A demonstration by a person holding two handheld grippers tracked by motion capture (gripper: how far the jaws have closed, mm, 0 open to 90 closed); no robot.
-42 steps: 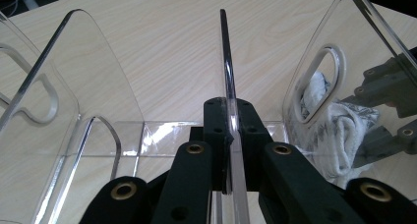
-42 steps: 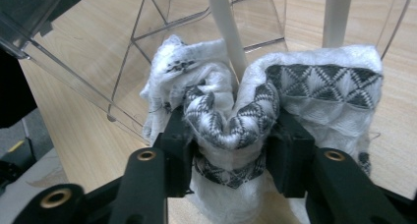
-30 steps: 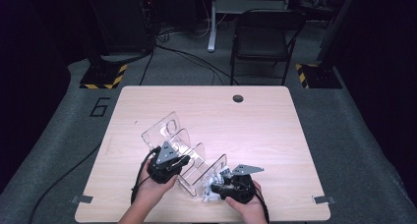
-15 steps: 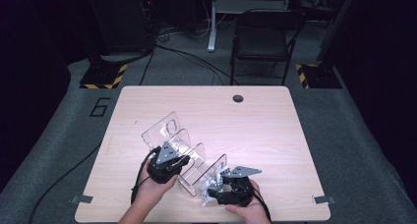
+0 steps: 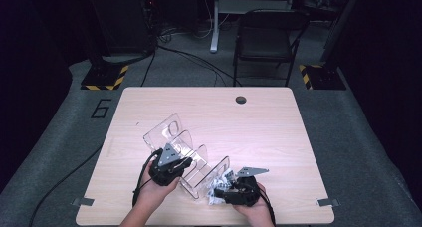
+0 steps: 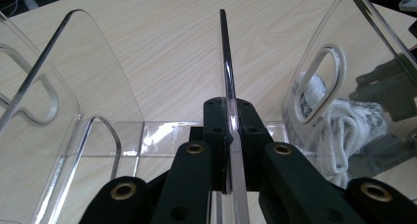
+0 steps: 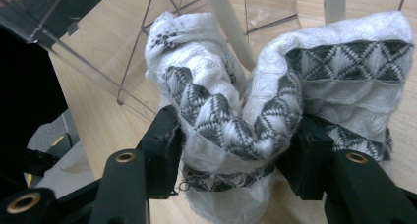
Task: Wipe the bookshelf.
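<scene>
near the desk's (image 5: 149,102) front edge the left gripper (image 5: 171,168) clamps a divider of the clear rack (image 5: 174,137) while the right gripper (image 5: 221,193), jaws just closing, squeezes the patterned cloth (image 7: 236,121), not yet slotted in.

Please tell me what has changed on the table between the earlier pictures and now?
The right gripper opened its jaws and has just been closing them again on the bunched white patterned cloth, next to the clear acrylic rack; it shifted only slightly. The left gripper stayed clamped on one divider, and the rack did not move.
</scene>
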